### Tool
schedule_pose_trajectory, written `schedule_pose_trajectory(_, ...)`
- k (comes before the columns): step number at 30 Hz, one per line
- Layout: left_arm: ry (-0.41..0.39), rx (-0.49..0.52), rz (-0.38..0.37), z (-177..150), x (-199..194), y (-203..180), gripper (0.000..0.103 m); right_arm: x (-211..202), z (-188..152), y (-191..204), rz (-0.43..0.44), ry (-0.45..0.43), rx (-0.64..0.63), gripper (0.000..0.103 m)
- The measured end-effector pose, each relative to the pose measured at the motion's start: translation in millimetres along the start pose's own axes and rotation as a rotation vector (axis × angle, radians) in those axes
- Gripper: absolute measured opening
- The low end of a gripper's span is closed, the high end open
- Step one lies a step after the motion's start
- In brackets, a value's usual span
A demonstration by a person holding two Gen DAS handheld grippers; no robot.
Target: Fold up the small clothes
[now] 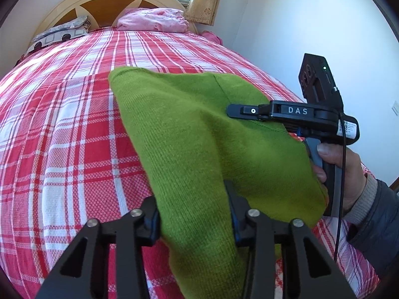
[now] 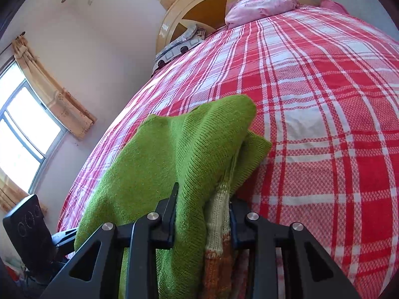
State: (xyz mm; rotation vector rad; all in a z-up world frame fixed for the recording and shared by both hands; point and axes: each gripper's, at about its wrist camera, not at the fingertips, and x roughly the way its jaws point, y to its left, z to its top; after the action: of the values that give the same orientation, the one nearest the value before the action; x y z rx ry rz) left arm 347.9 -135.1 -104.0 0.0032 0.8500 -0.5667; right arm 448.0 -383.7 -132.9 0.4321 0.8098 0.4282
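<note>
Green ribbed knit garment [image 1: 189, 134] bunched over plaid woven bedspread [image 1: 62, 129].

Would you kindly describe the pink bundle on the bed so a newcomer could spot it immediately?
Start at the bed's rounded wooden headboard above the red and white checked bedspread. Right below it, at the head of the bed, lies the crumpled pale pink bundle. Unlike the flat grey patterned pillow beside it, it is plain pink, soft and heaped.

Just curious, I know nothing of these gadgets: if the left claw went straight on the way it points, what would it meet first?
The green knitted garment, already between its fingers; past that, probably the red plaid bedsheet, though depth is unclear.
</note>
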Motion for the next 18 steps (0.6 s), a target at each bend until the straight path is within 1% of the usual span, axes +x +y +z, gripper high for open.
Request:
schedule_pose_trajectory(2,0.008,0.013,0.009,-1,-6,-2,0.04,-7,-4,9,0.001,-0.009,-0.005,0.032)
schedule_pose_trajectory(7,-0.017,0.014,0.004,-6,-29,-2,0.037,-19,-16,30,0.016,-0.009,-0.013,0.032)
schedule_pose_trajectory(12,-0.032,-0.004,0.011,-14,-52,2,0.037,-22,-27,54,0.044,0.0,-0.021,0.032)
schedule_pose_trajectory(18,-0.049,-0.021,0.048,-30,-83,13,0.037,-16,-39,97,0.097,0.021,-0.068,0.032)
